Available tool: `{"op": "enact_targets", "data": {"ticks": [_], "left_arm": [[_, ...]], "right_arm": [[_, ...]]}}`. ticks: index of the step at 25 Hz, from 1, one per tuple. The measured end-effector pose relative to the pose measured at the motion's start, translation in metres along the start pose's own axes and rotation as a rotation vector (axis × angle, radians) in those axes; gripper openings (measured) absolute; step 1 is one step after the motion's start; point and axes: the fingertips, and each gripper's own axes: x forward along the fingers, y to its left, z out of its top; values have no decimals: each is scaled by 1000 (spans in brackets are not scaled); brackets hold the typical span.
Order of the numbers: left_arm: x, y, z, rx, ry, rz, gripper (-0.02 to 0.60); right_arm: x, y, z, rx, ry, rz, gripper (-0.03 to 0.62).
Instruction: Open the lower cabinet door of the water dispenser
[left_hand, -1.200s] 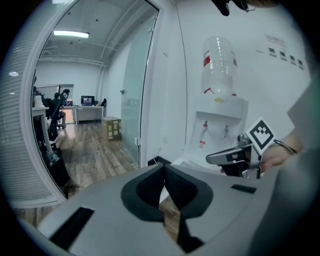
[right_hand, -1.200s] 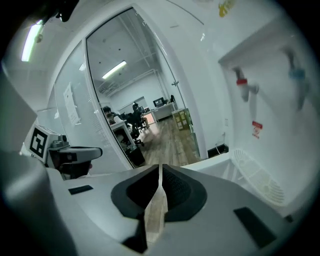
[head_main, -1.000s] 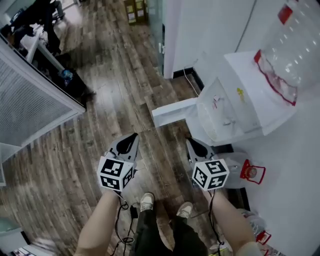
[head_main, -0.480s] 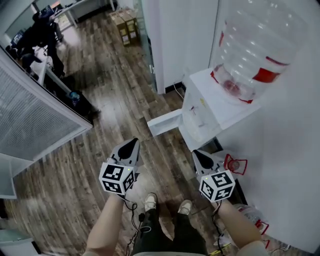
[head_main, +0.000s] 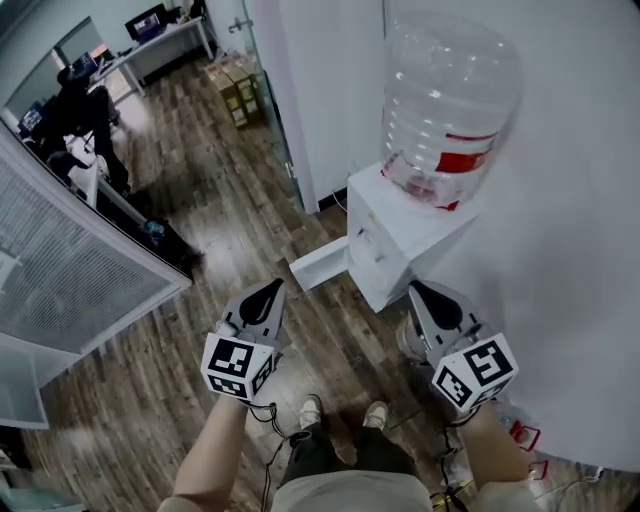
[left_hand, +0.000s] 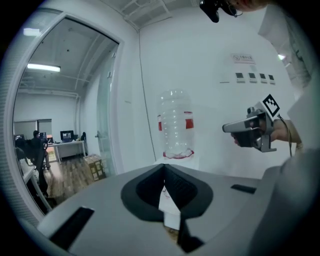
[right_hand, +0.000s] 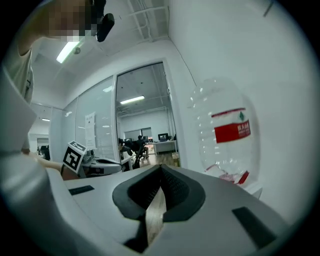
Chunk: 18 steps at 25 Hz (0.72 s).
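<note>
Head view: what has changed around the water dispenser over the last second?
The camera has pulled up and back: the water dispenser looks smaller and its whole bottle now shows. The left gripper and right gripper kept their spots low in the picture, shut and empty; nothing was grabbed or released. The lower cabinet door stays swung open.
</note>
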Motion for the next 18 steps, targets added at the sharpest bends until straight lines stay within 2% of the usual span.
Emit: {"op": "enact_targets", "data": {"ticks": [8, 14, 18], "left_arm": [[-40, -28, 102, 89, -140, -30, 5], [-69, -57, 151, 133, -222, -75, 6], [-87, -77, 172, 137, -275, -107, 5]], "right_arm": [[-68, 22, 93, -144, -99, -68, 6], [-122, 43, 149, -144, -213, -135, 6], [-154, 58, 169, -125, -271, -181, 6]]}}
